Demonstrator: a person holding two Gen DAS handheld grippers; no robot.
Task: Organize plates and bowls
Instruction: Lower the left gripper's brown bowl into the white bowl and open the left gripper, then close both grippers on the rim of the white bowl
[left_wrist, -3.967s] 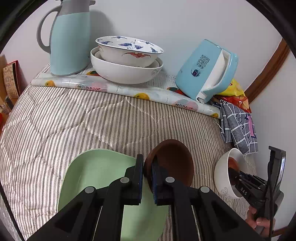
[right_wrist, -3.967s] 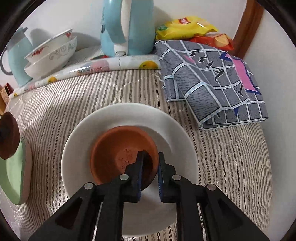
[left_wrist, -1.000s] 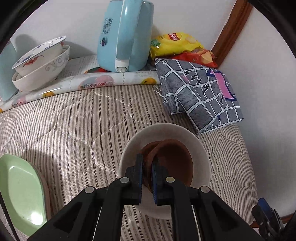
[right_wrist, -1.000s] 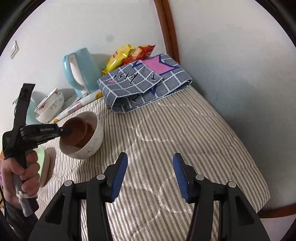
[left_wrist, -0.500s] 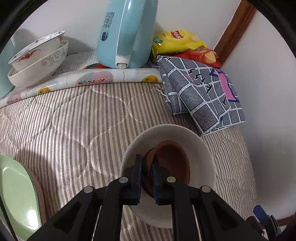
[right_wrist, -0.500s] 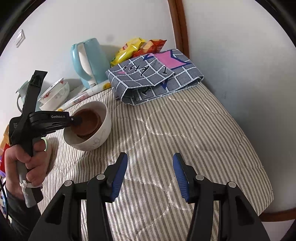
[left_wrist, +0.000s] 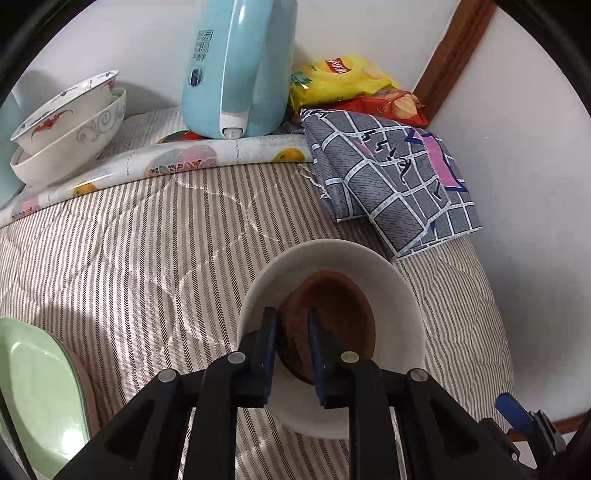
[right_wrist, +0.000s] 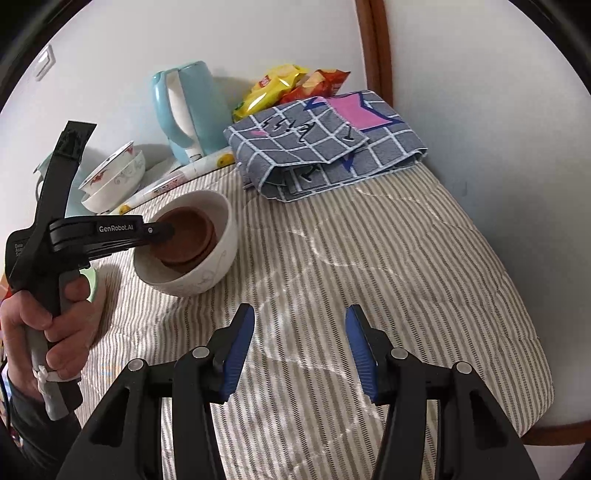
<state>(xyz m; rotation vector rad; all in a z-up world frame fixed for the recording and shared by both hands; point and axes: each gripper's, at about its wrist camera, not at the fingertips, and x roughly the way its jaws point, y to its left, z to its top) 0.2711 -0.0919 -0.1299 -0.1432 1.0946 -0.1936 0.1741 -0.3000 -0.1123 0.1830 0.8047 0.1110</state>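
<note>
A white bowl (left_wrist: 399, 284) sits on the striped quilt and holds brown dishes (left_wrist: 340, 310) stacked inside it. My left gripper (left_wrist: 293, 332) reaches down into the bowl. Its jaws are opening, and the near rim of the top brown dish stands between them with a little slack. In the right wrist view the same bowl (right_wrist: 207, 277) and brown dishes (right_wrist: 188, 229) show at the left, with the left gripper (right_wrist: 162, 230) at the rim. My right gripper (right_wrist: 300, 343) hovers open over bare quilt with nothing between its fingers. A green plate (left_wrist: 33, 387) lies at the lower left.
Two patterned bowls (left_wrist: 66, 136) are stacked at the back left on a fruit-print mat. A blue kettle (left_wrist: 236, 66), chip bags (left_wrist: 340, 77) and a folded checked cloth (left_wrist: 391, 177) line the back wall. A hand (right_wrist: 48, 325) holds the left gripper's handle. A wall borders the right side.
The left jaws have parted slightly around the brown dish's rim, and the dish now rests lower in the white bowl. The right gripper stays open and has drifted a little sideways.
</note>
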